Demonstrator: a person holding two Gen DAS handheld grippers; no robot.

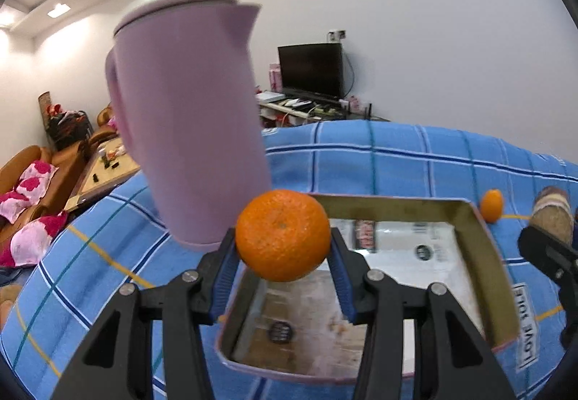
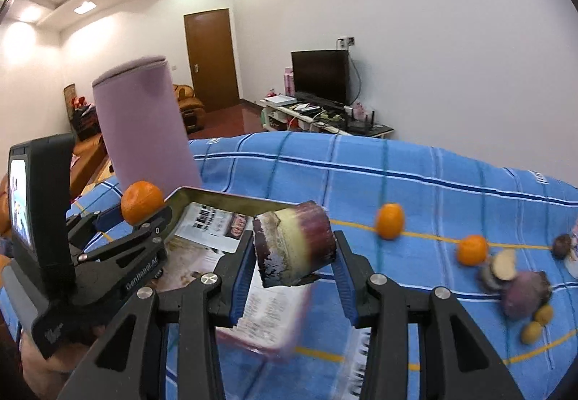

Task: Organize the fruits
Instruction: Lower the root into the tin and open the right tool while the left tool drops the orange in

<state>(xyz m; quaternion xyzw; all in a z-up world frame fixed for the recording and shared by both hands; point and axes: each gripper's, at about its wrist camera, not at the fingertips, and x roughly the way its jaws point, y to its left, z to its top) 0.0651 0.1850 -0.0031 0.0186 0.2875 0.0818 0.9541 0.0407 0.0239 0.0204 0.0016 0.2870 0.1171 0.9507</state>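
Your left gripper (image 1: 283, 270) pinches an orange (image 1: 283, 235) between its jaws, held above the near left part of the open box (image 1: 480, 255). Your right gripper (image 2: 294, 272) clamps a cut sugarcane piece (image 2: 294, 243), its long axis crosswise between the jaws, over the box's right rim. Loose oranges (image 2: 389, 220) lie on the blue checked cloth (image 2: 433, 183) covering the table; a lilac jug (image 1: 188, 118) stands beyond the box, a living room behind.

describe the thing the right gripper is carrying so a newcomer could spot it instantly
Start at the blue checked cloth, then the open box beside the tall lilac jug. Over the box's near edge, the right gripper clamps a stubby cylindrical chunk, purple with a pale yellowish band; the other loose fruits are round.
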